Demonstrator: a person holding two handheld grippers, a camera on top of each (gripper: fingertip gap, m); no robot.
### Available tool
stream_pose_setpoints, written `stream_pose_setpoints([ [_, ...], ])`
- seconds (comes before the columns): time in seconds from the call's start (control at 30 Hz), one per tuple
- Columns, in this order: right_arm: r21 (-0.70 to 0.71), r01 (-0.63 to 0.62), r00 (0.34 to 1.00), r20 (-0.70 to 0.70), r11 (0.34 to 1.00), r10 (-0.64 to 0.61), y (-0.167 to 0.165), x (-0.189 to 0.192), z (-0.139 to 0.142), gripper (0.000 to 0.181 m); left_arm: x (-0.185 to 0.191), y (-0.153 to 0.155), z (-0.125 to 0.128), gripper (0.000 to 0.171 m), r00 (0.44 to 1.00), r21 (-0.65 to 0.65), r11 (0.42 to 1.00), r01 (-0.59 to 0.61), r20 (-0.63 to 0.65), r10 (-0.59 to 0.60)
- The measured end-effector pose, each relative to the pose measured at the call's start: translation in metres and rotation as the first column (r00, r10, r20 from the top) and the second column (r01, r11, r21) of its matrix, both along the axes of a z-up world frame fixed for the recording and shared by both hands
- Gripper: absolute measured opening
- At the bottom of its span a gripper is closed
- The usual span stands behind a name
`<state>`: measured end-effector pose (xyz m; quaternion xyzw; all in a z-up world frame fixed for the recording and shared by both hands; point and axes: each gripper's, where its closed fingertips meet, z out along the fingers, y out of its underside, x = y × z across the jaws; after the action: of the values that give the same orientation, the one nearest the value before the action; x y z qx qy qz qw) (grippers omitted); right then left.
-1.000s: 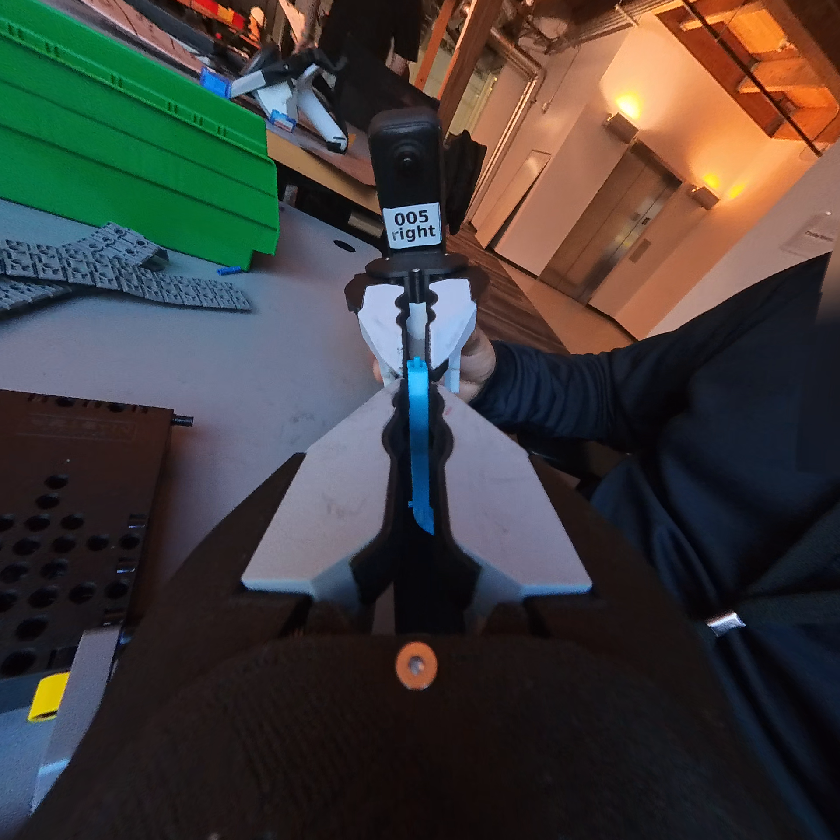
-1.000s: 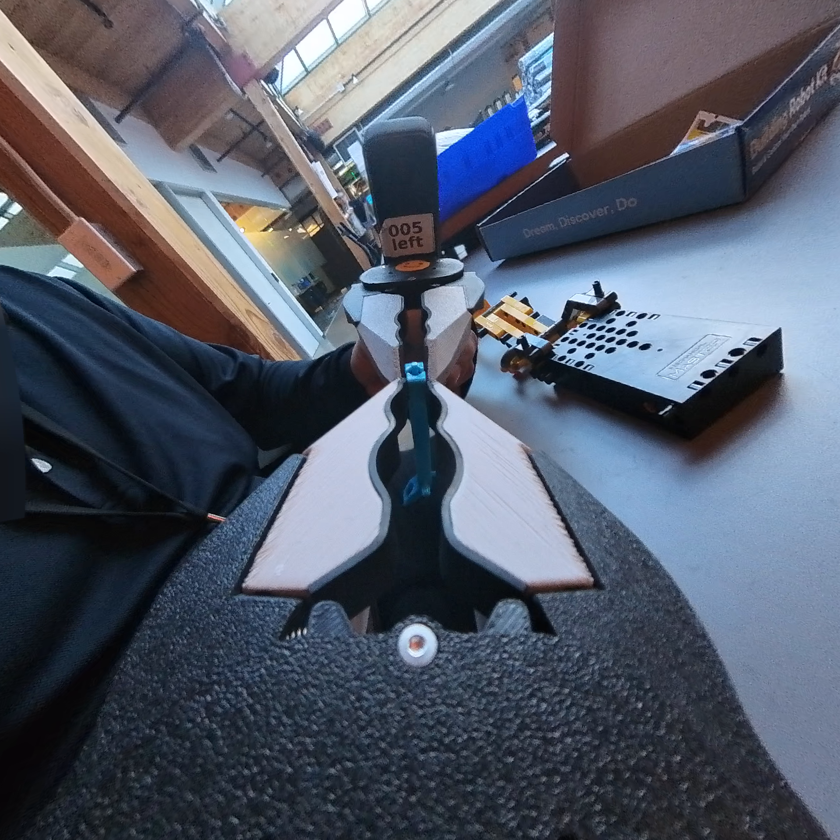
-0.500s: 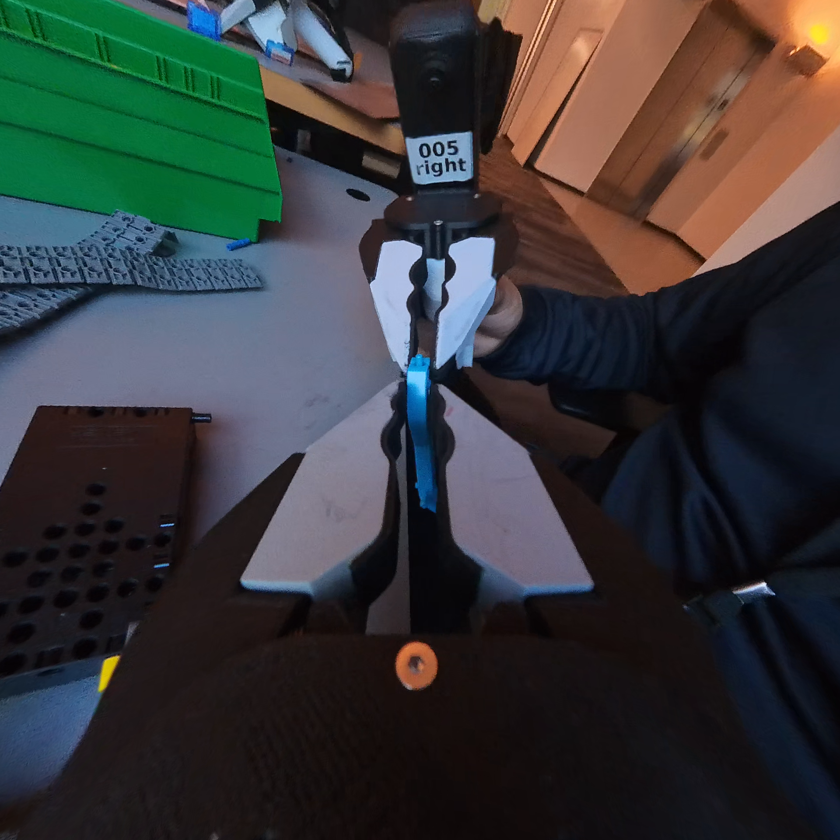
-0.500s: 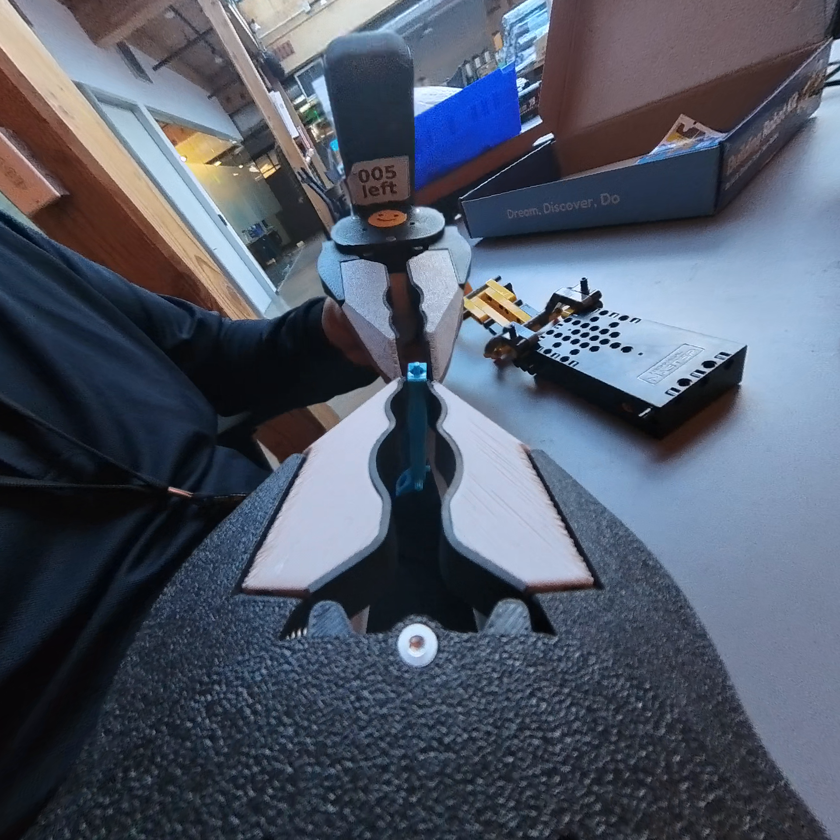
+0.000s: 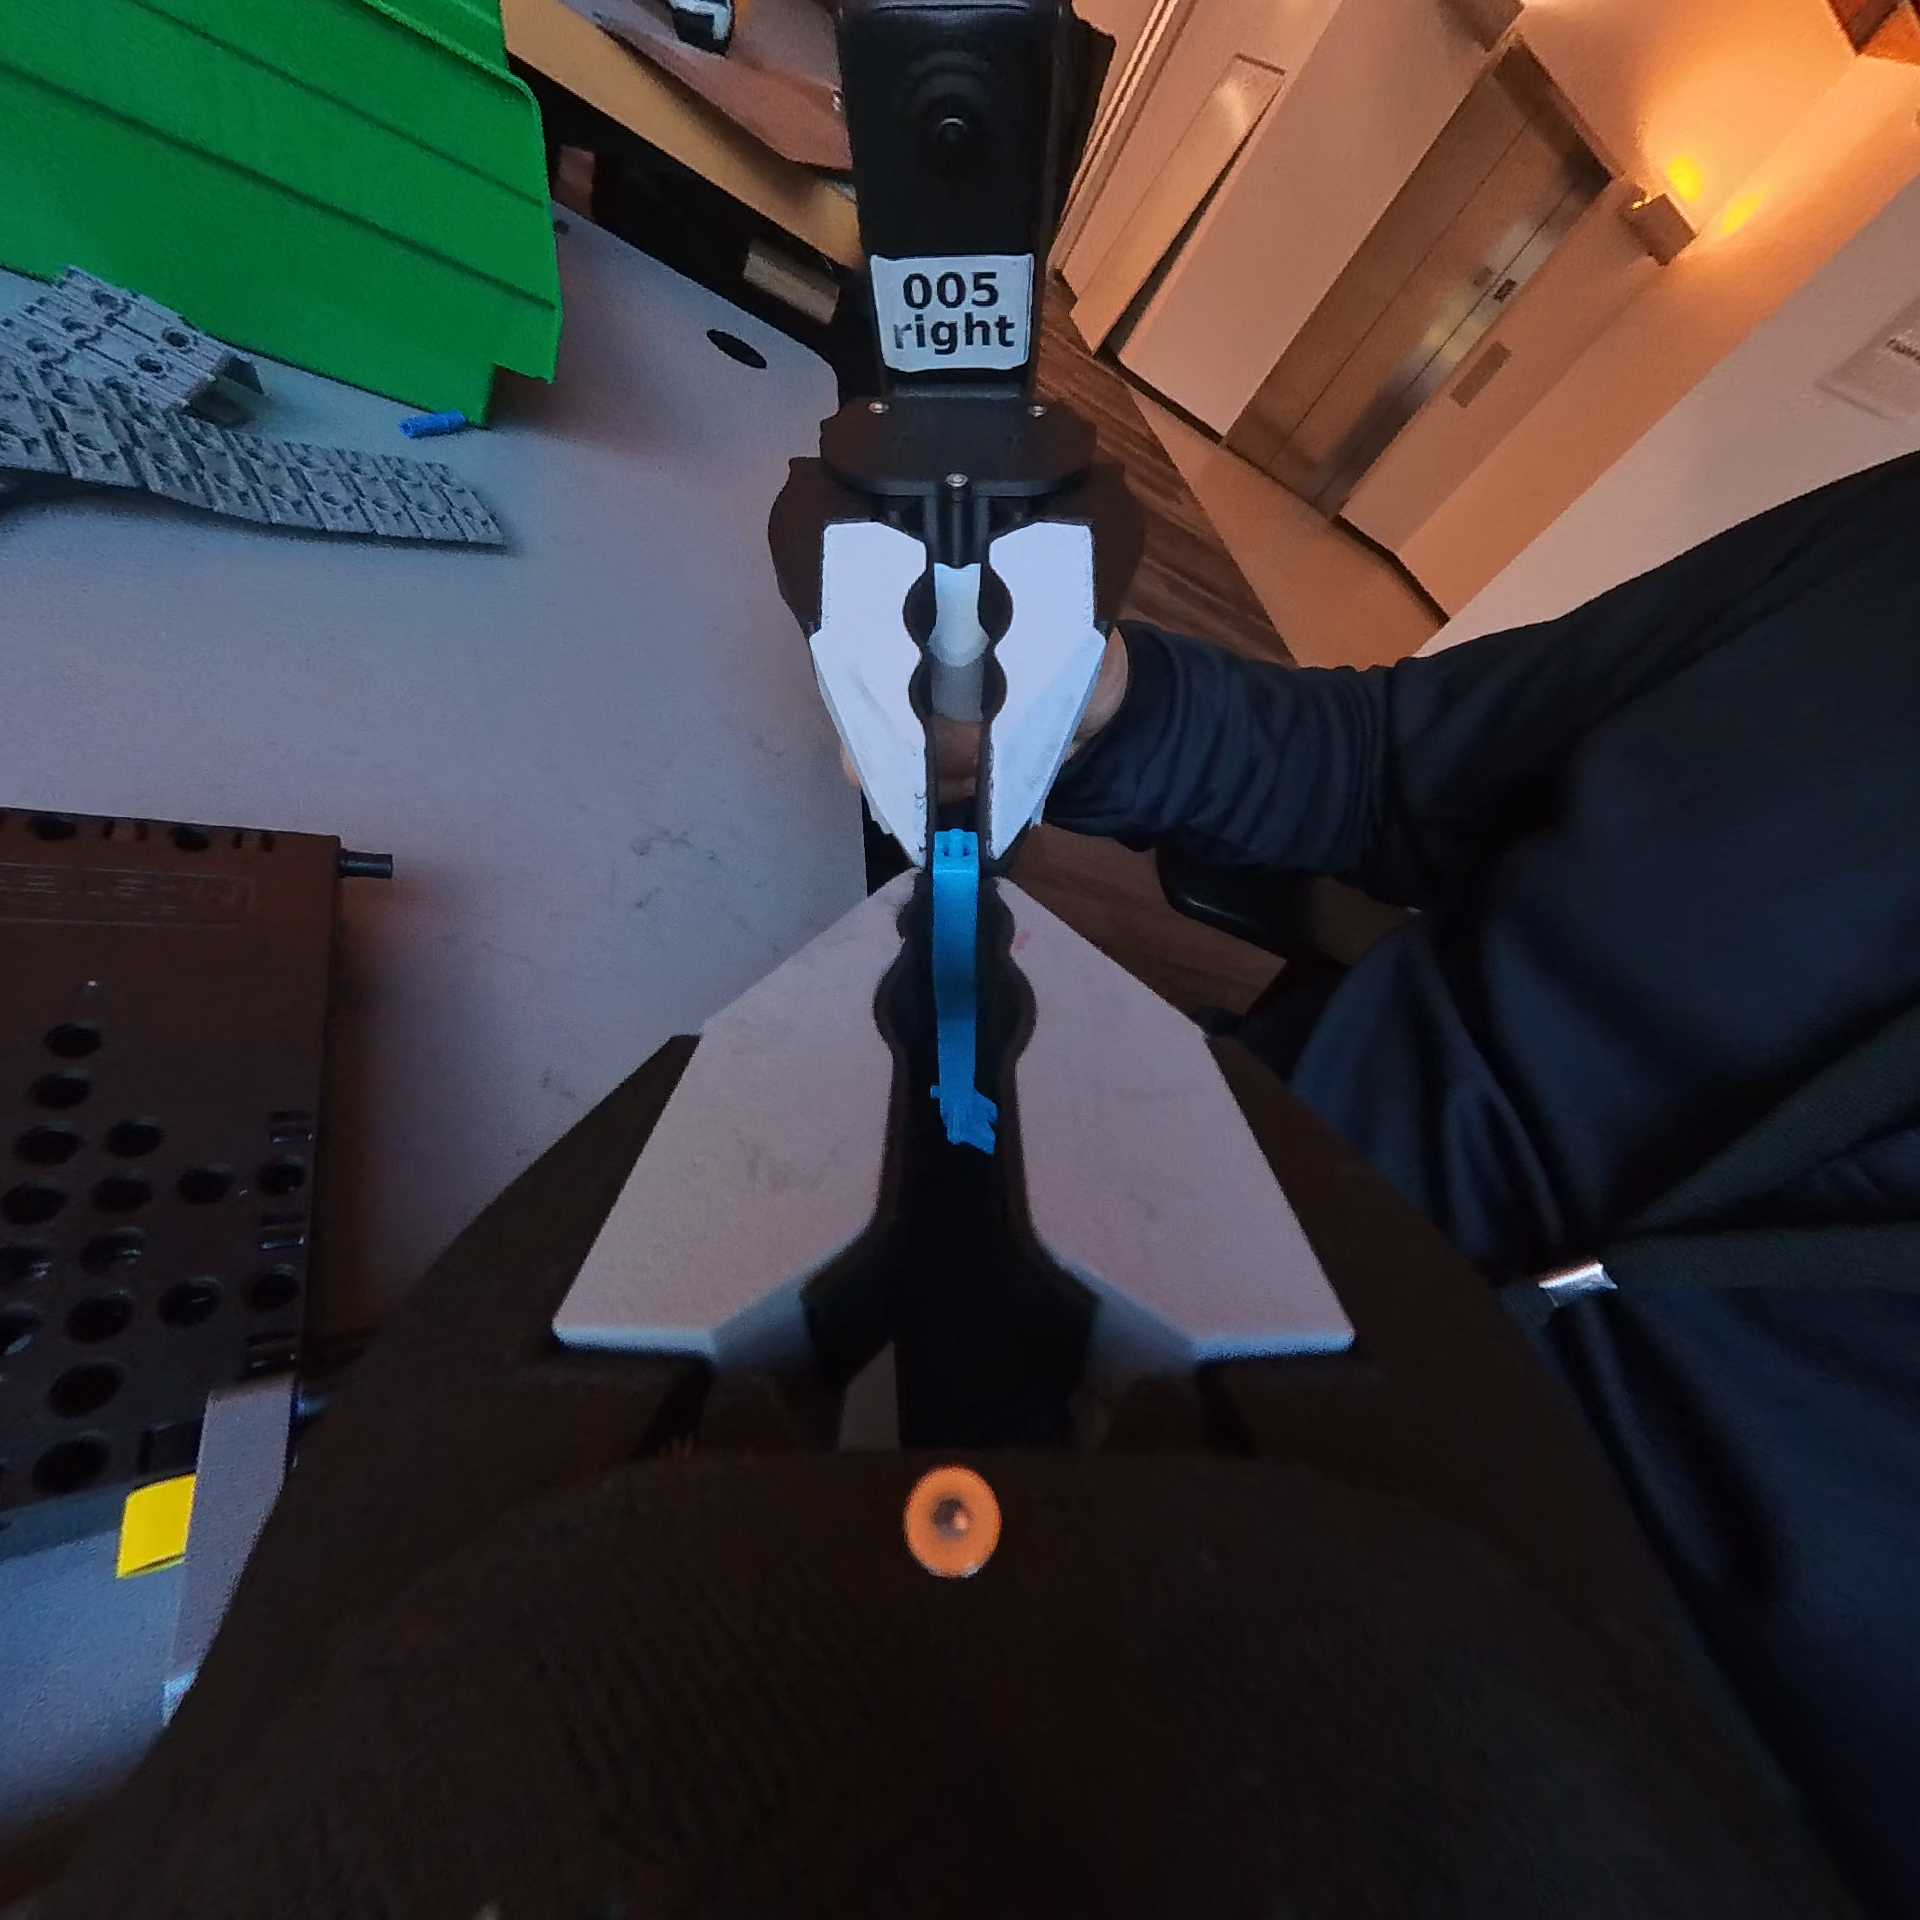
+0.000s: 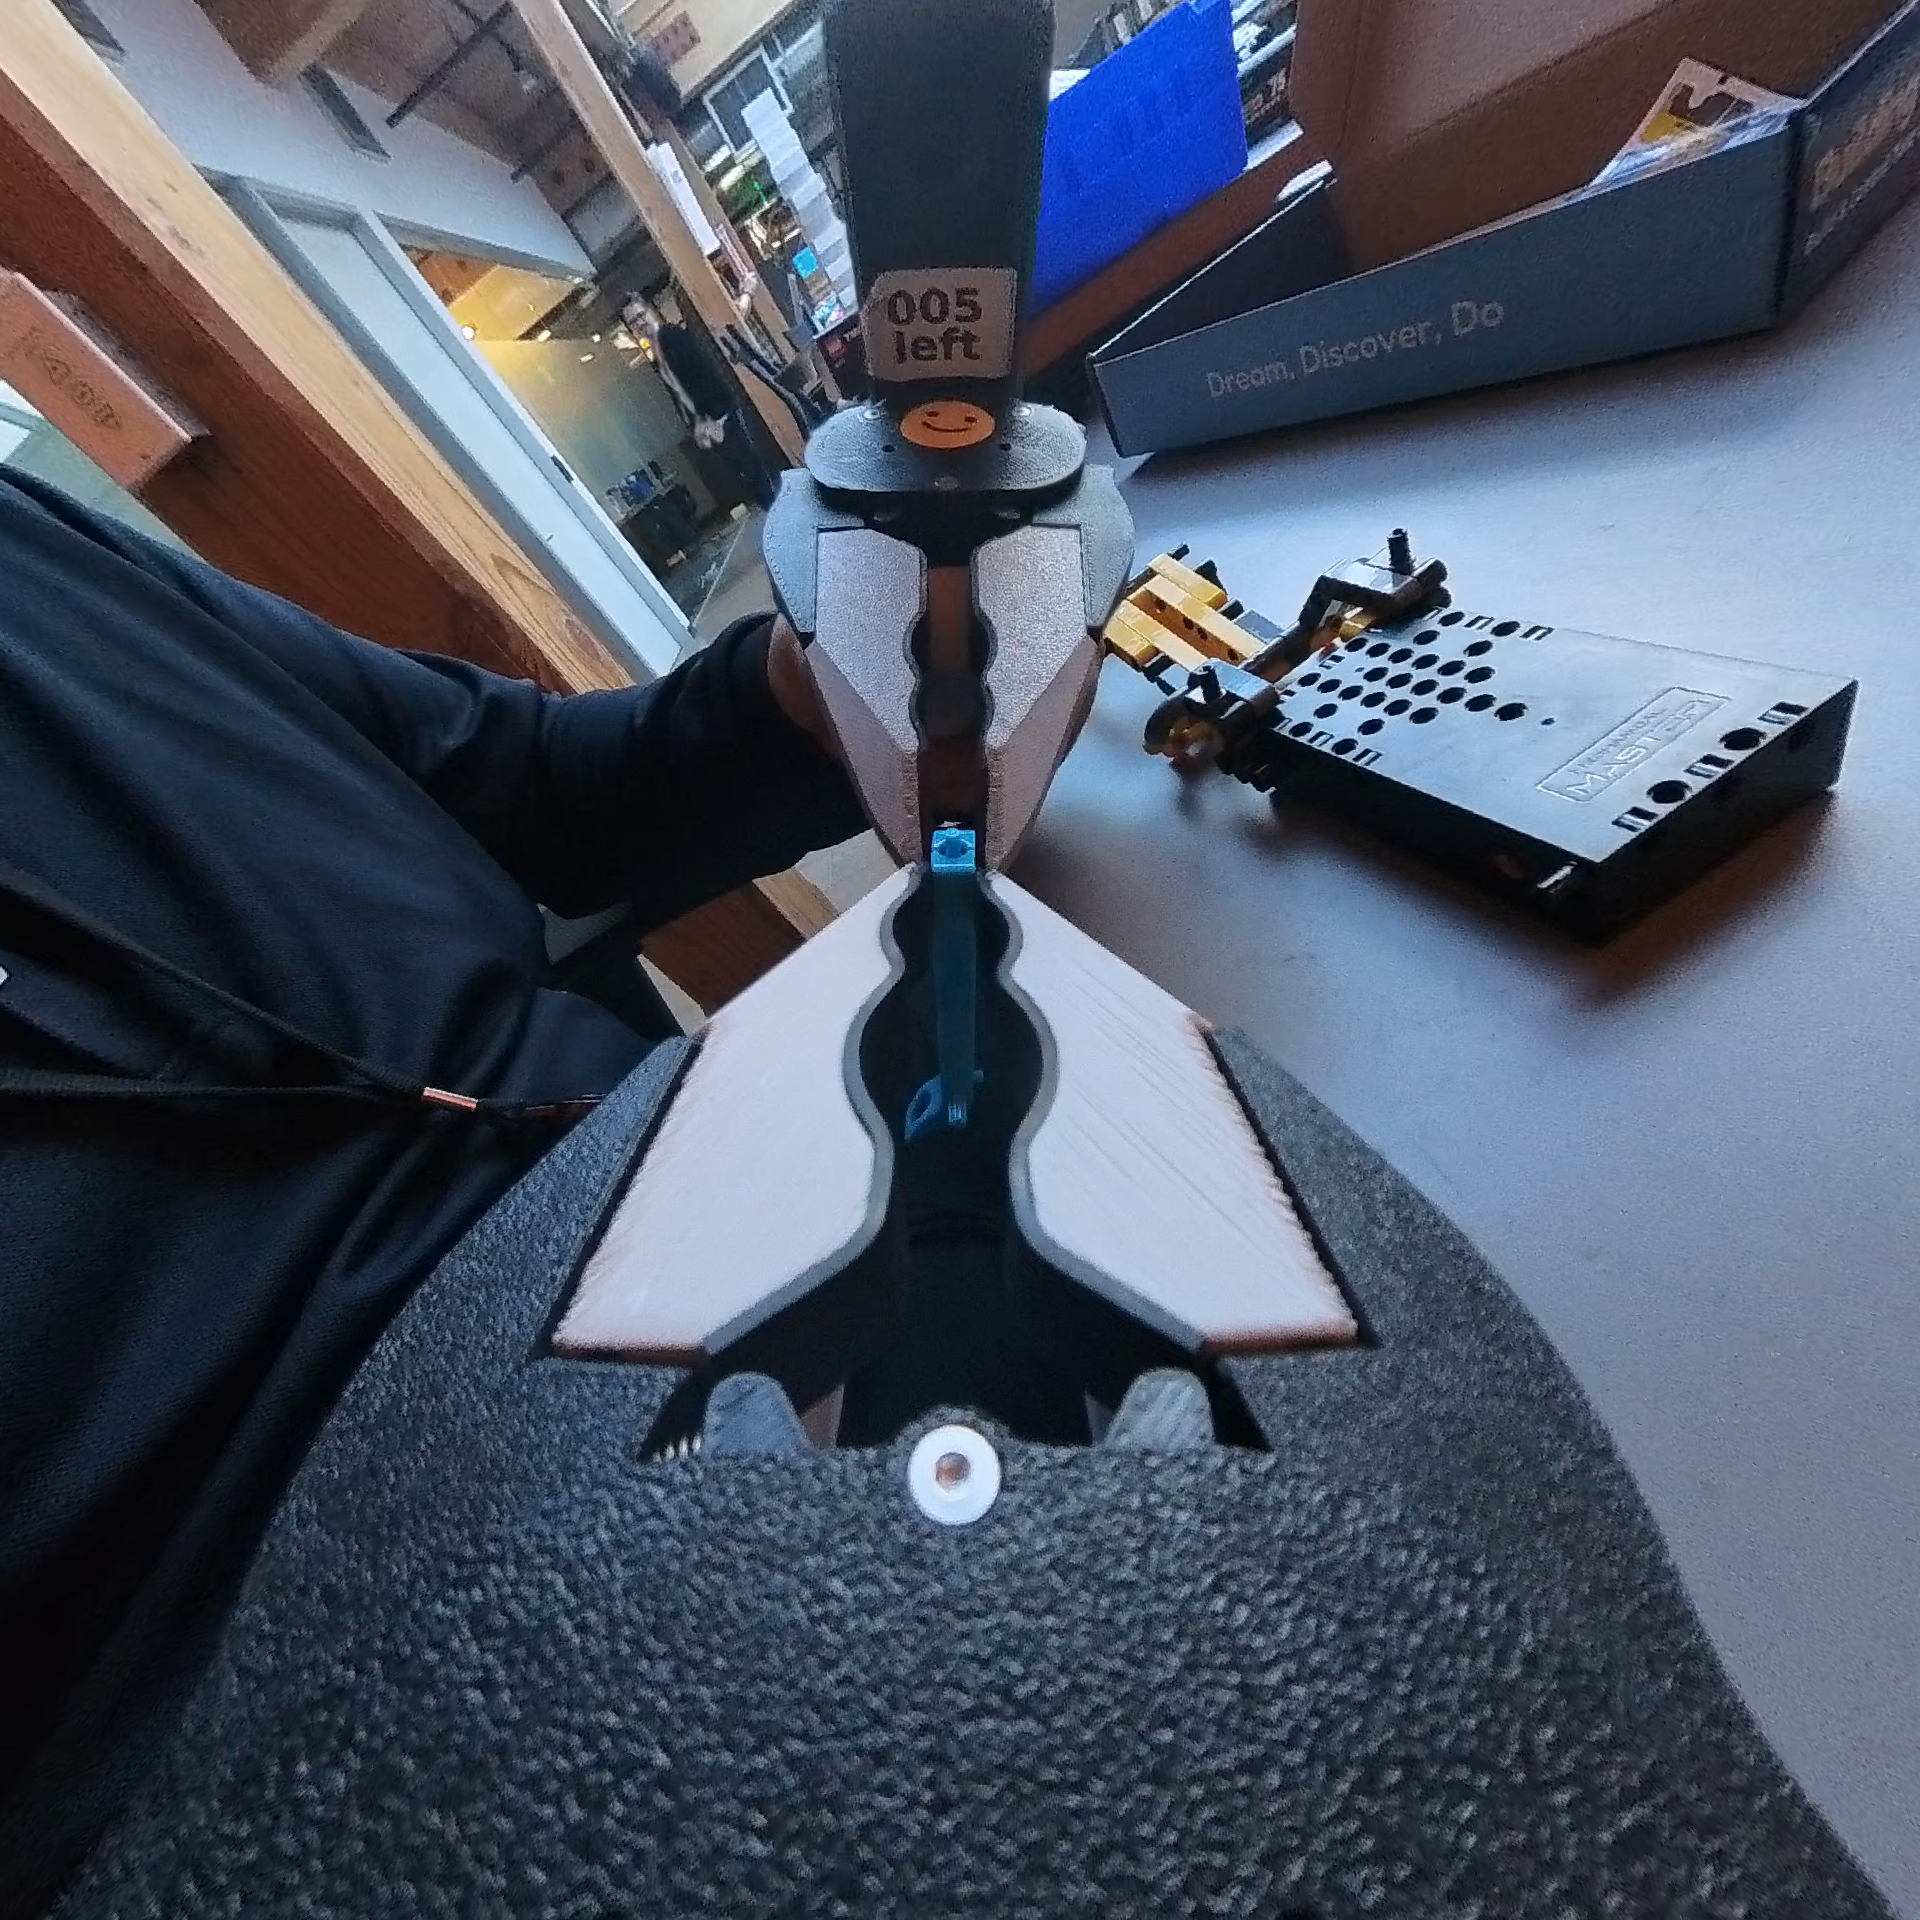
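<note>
My left gripper point(image 5: 956, 883) is shut on a thin blue plastic piece point(image 5: 958, 987) that lies along the gap between its fingers. My right gripper point(image 6: 951, 883) is shut on a thin blue piece point(image 6: 951, 977) in the same way. The two grippers face each other tip to tip above the table edge. In each view the blue piece's far end sits at the other gripper's fingertips. The right gripper also shows in the left wrist view point(image 5: 956, 831), and the left gripper in the right wrist view point(image 6: 951, 831). I cannot tell whether there is one blue piece or two.
A black perforated box point(image 6: 1558, 758) with a yellow and black assembly point(image 6: 1184, 623) lies on the grey table point(image 6: 1558, 1143); it also shows in the left wrist view point(image 5: 135, 1143). An open blue cardboard box point(image 6: 1455, 322) stands behind. A green bin point(image 5: 260, 187), grey track strips point(image 5: 239, 468) and a small blue pin point(image 5: 431, 424) lie farther off. A person's dark sleeve point(image 5: 1351, 758) is close. My two grippers' fingertips are within a few centimetres of each other. Left tips and right tips are each some 30 cm from the small blue pin point(image 5: 431, 424).
The two grippers have drawn closer, each looming larger in the other's view, and both views have tilted. Both stay shut on blue.
</note>
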<state>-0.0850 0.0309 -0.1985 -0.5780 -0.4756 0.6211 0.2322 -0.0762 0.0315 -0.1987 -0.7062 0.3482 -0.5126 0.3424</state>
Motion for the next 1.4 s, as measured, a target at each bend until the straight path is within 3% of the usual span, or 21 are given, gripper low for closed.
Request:
stream_pose_setpoints([
  [0.1,0.004,-0.002,1.000,-0.009,1.000,0.002,-0.001,0.000,0.001,0.005,-0.001,-0.001,0.002,0.007,1.000,0.028,1.000,-0.007,-0.004,0.007],
  [0.23,0.008,0.020,0.998,-0.067,1.000,-0.019,0.000,0.000,0.012,0.004,-0.003,0.000,0.013,0.007,0.994,0.009,0.999,-0.044,0.104,0.043],
  [0.57,-0.056,0.059,0.991,-0.118,0.997,-0.065,0.007,0.000,0.015,0.004,-0.004,0.007,0.017,0.007,0.969,-0.041,0.993,-0.107,0.221,0.114],
  [0.8,-0.059,0.089,0.990,-0.106,0.994,-0.095,0.012,-0.001,0.013,0.004,-0.007,0.012,0.015,0.007,0.964,-0.059,0.989,-0.137,0.221,0.146],
  [1.1,-0.143,0.149,0.988,-0.022,0.978,-0.154,0.027,-0.006,0.000,0.004,-0.012,0.026,0.001,0.007,0.949,-0.117,0.958,-0.263,0.150,0.278],
  [1.4,-0.097,0.138,0.989,-0.041,0.986,-0.143,0.024,-0.007,0.005,0.004,-0.012,0.022,0.007,0.007,0.948,-0.082,0.965,-0.250,0.183,0.261],
])
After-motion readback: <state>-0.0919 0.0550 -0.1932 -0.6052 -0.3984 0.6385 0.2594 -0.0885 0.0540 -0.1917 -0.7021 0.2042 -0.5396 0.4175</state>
